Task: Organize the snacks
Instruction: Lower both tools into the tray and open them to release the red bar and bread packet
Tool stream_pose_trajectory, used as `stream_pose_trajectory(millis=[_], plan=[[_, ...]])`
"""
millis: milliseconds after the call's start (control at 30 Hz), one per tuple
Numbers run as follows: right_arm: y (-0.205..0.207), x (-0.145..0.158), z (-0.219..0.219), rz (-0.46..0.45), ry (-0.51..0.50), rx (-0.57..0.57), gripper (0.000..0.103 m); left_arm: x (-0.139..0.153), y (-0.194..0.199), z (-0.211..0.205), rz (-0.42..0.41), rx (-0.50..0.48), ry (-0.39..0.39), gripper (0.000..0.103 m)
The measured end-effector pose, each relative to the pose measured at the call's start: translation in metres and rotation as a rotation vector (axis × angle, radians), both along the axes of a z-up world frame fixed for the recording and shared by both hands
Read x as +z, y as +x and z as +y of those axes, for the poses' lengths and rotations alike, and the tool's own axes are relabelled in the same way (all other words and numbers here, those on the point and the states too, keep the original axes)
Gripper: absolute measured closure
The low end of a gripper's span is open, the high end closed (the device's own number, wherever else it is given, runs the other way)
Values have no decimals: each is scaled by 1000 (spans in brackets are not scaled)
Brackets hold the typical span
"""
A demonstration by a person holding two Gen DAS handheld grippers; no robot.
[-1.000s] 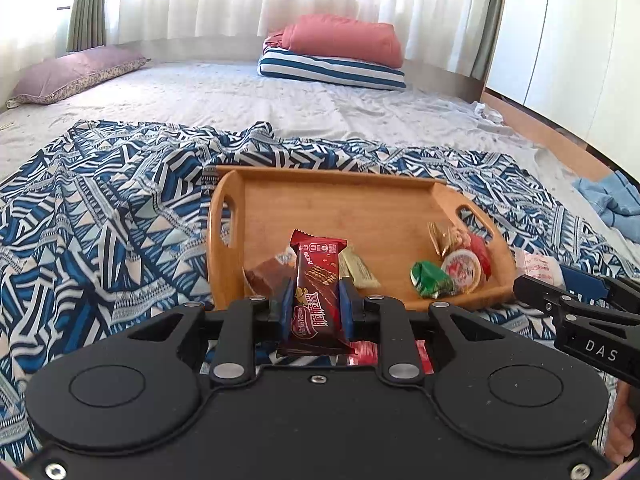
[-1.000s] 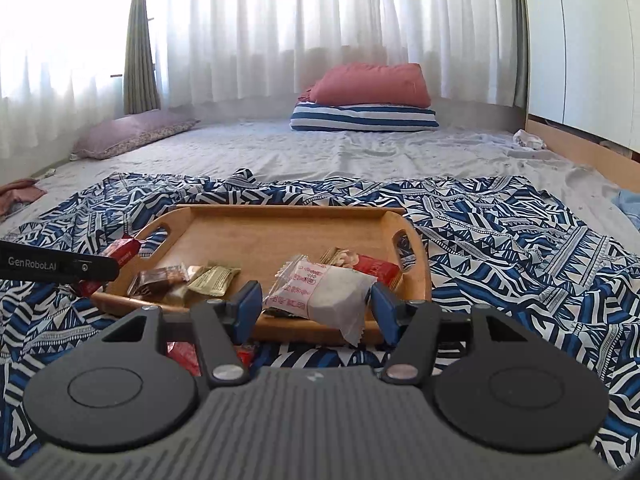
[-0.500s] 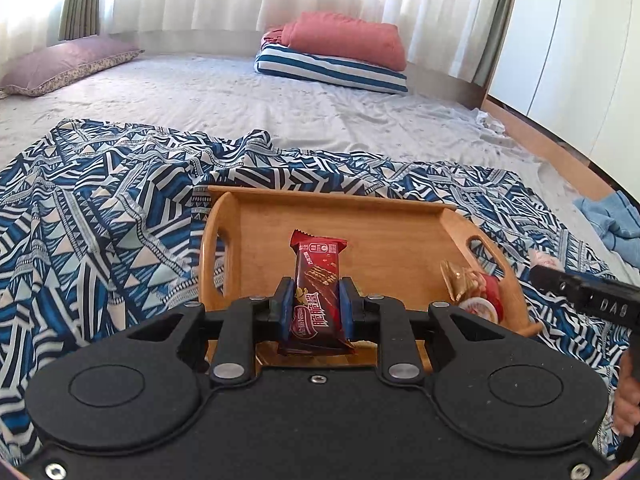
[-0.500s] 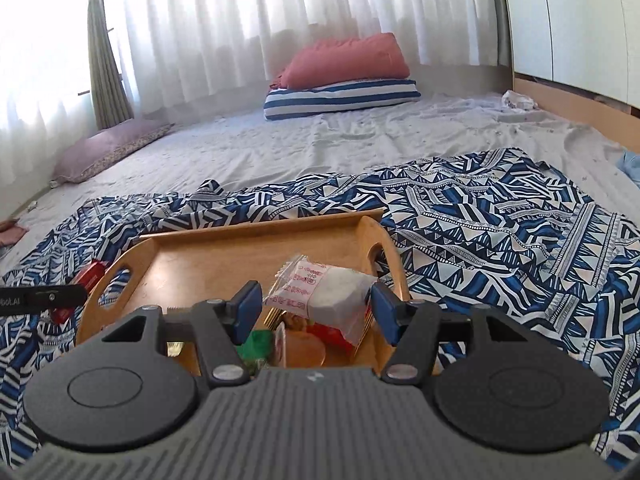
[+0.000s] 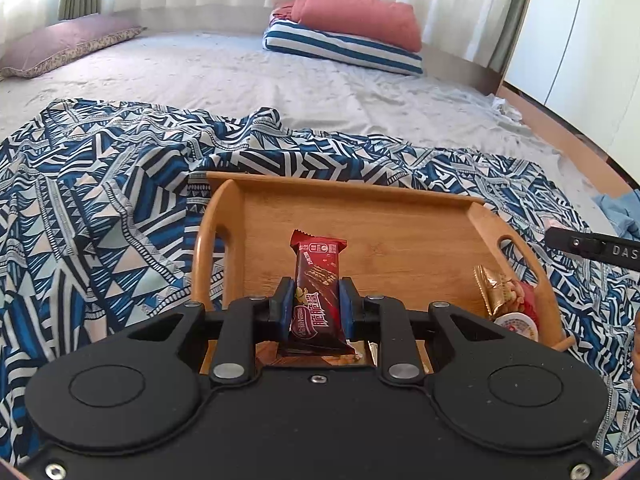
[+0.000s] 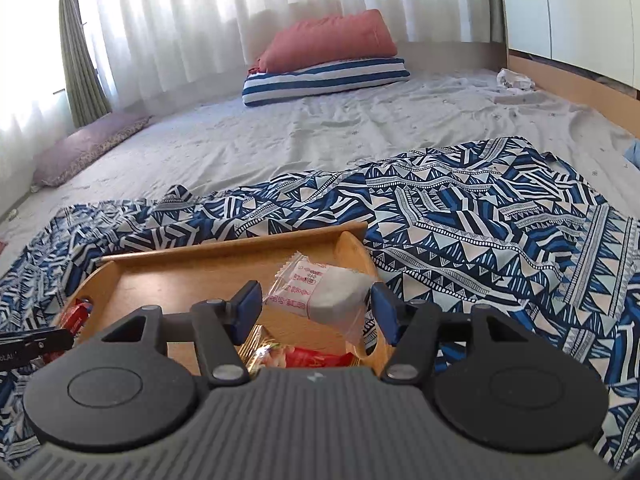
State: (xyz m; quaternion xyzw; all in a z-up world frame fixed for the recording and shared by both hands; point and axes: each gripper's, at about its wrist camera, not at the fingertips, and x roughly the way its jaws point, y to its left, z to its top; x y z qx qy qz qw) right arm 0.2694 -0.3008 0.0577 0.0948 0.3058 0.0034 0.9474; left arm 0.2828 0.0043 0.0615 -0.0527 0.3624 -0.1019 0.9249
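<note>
My left gripper (image 5: 316, 308) is shut on a dark red chocolate bar wrapper (image 5: 318, 280) and holds it upright over the near left part of the wooden tray (image 5: 360, 208). My right gripper (image 6: 316, 312) is shut on a clear-and-white cake packet (image 6: 320, 292), held over the right end of the tray (image 6: 224, 256). A gold-wrapped sweet (image 5: 490, 288) and a round jelly cup (image 5: 516, 324) lie at the tray's right end. Red snack packets (image 6: 308, 356) lie below the right gripper.
The tray sits on a blue-and-white patterned blanket (image 5: 100, 208) spread over a grey bed. A red pillow on a striped pillow (image 5: 352, 36) lies at the far end, a purple pillow (image 5: 64, 48) at far left. White cupboards stand on the right.
Both grippers have moved forward and higher over the tray with their packets still held. The snacks in the tray's near part have slipped under the gripper bodies and out of sight.
</note>
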Motion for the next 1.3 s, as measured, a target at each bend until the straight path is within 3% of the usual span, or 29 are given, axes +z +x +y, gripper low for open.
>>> stream_pose_trajectory(millis=[467, 1300], plan=[[30, -23, 17, 45, -50, 32, 40, -23, 18, -9, 23, -7, 37, 81], [35, -40, 17, 68, -43, 58, 40, -34, 22, -11, 37, -12, 47, 81]])
